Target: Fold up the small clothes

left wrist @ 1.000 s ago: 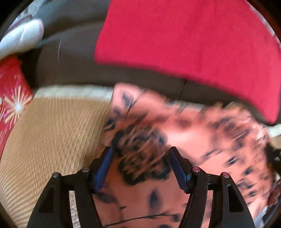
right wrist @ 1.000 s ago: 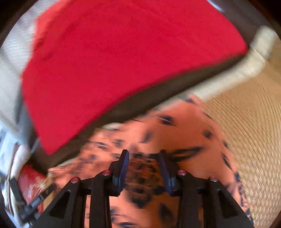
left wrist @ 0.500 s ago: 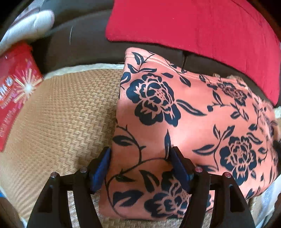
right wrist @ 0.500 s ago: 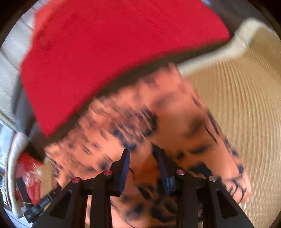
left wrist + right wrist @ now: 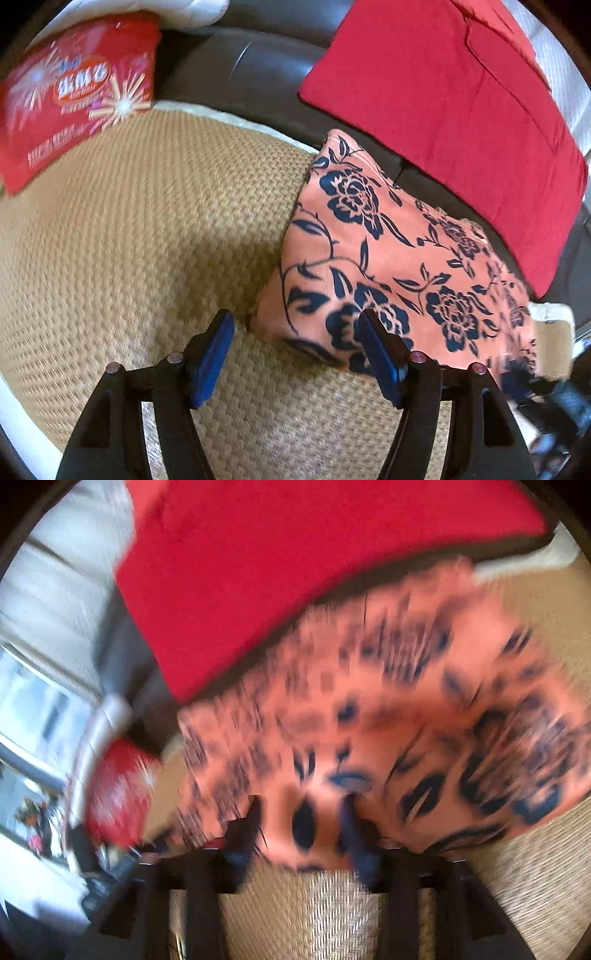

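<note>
A folded orange garment with dark blue flowers (image 5: 399, 254) lies on the woven straw mat (image 5: 155, 236), its far corner against the dark sofa back. My left gripper (image 5: 295, 321) hovers open over the mat at the garment's near left corner, its right finger (image 5: 376, 354) over the cloth edge and nothing gripped. In the blurred right wrist view the garment (image 5: 369, 709) fills the middle. My right gripper (image 5: 301, 812) has the garment's near edge between its fingers and its jaws are opening.
A red cushion (image 5: 461, 96) leans on the dark sofa back (image 5: 236, 62) behind the garment. A red printed packet (image 5: 70, 88) lies at the mat's far left, with a white cushion (image 5: 166, 7) beyond. A bright window (image 5: 33, 731) shows at the left of the right wrist view.
My left gripper has slid left off the garment and now hangs mostly over bare mat. The right gripper's jaws have widened and it has drawn back to the garment's near edge.
</note>
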A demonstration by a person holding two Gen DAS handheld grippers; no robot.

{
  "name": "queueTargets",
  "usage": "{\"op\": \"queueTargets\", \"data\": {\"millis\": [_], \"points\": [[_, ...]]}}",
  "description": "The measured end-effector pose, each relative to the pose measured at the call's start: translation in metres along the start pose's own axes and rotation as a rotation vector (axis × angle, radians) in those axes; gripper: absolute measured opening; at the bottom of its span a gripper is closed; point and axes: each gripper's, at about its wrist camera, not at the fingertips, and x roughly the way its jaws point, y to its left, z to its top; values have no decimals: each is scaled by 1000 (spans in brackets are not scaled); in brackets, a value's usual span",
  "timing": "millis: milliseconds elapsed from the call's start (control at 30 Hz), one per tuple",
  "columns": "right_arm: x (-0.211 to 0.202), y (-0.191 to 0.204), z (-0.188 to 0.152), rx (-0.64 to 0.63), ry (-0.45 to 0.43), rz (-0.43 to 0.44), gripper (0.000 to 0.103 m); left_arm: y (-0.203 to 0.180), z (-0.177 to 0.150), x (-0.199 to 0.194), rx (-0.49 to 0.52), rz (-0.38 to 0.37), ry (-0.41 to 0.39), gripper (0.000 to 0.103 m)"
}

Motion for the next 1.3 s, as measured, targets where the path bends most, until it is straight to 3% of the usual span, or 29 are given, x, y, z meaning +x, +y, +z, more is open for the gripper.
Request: {"op": "queueTargets", "data": {"millis": [67,133,200,333,433,567,667,700,800,867,933,967,1033,1167,1300], "points": [[3,3,-4,-19,12,-25,57,5,-4,3,-50,-75,37,76],[-14,3,-2,-8,-14,29,58,10,-5,12,-121,-148,101,79],[-38,-10,-1,48,-71,85,67,16,-7,19,-185,-192,137,79],[-78,-62,-11,229,-141,78,69,17,-3,12,-223,-226,94,80],[-97,-99,-20,360,-177,58,70,23,-1,22,-312,-281,102,80],[-106,-137,-21,491,-219,56,71,30,1,31,-413,-352,61,79],[-97,-149,-12,530,-233,103,71,33,2,32,-460,-381,31,78],[-94,-150,-8,543,-254,121,71,34,2,32,-459,-379,24,76],[-84,-152,3,564,-304,129,71,36,3,38,-441,-329,31,43],[-80,-151,3,572,-348,131,66,34,5,46,-445,-322,36,31],[-74,-146,6,556,-361,70,34,32,6,50,-434,-306,41,23],[-67,-146,7,560,-339,41,25,32,6,50,-425,-299,42,20],[-61,-146,7,594,-363,70,23,36,4,49,-424,-297,50,17],[-84,-136,-2,526,-394,-3,16,38,-1,37,-384,-261,70,11],[-110,-130,-25,492,-412,-15,15,46,-10,18,-347,-247,75,10]]}}
